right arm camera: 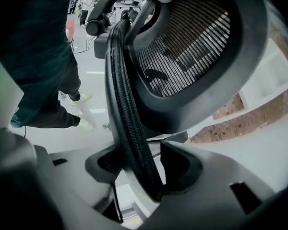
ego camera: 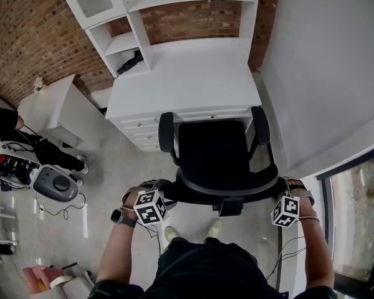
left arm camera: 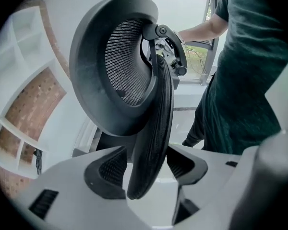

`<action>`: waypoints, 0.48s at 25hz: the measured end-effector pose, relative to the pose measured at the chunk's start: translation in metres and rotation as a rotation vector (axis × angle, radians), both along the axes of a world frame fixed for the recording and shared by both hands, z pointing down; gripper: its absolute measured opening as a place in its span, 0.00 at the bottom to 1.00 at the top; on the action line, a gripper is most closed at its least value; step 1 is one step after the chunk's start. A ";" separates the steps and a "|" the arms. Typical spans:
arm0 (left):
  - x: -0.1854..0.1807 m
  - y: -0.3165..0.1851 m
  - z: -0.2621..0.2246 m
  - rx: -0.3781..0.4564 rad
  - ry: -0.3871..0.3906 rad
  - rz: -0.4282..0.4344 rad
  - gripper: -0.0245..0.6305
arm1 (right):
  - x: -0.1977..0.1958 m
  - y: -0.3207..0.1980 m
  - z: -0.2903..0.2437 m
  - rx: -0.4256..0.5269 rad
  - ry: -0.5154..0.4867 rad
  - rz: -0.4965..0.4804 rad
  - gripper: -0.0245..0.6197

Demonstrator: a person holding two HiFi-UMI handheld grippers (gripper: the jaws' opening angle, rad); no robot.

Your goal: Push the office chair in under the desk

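A black mesh office chair (ego camera: 213,148) faces the white desk (ego camera: 193,73), its seat front and armrests at the desk's drawer edge. My left gripper (ego camera: 167,199) is at the left end of the curved backrest top, my right gripper (ego camera: 276,197) at its right end. In the left gripper view the backrest rim (left arm camera: 158,128) passes between the jaws of the left gripper (left arm camera: 146,169) with a gap on each side. In the right gripper view the rim (right arm camera: 122,95) runs slantwise through the right gripper (right arm camera: 141,164), close against the pads, light showing beside it.
A white side cabinet (ego camera: 59,114) stands left of the desk, with bags and a grey device (ego camera: 53,182) and cables (ego camera: 62,213) on the floor beside it. A white wall and a window (ego camera: 361,217) close the right side. My feet (ego camera: 190,231) stand behind the chair base.
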State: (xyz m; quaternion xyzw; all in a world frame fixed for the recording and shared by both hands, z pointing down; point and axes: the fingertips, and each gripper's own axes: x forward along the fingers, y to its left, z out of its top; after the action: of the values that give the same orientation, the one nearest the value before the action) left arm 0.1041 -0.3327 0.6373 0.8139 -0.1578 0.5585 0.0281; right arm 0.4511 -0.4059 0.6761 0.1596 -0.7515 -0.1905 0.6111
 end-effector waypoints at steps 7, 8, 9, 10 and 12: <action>-0.018 0.001 -0.027 0.045 0.077 -0.123 0.38 | 0.021 0.012 -0.033 0.043 -0.023 0.064 0.36; -0.026 0.002 -0.033 0.058 0.095 -0.147 0.36 | 0.021 0.014 -0.041 0.047 -0.042 0.091 0.35; -0.035 0.002 -0.038 0.071 0.111 -0.169 0.36 | 0.021 0.016 -0.050 0.053 -0.063 0.118 0.35; -0.043 0.003 -0.042 0.085 0.125 -0.187 0.36 | 0.019 0.018 -0.060 0.062 -0.085 0.144 0.34; -0.056 0.005 -0.050 0.110 0.154 -0.210 0.35 | 0.015 0.020 -0.080 0.087 -0.131 0.190 0.30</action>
State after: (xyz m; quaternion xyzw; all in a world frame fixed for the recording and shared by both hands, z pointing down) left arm 0.0479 -0.3277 0.5870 0.8335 -0.2699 0.4790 0.0540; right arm 0.4656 -0.3862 0.5965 0.2683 -0.7623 -0.1534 0.5686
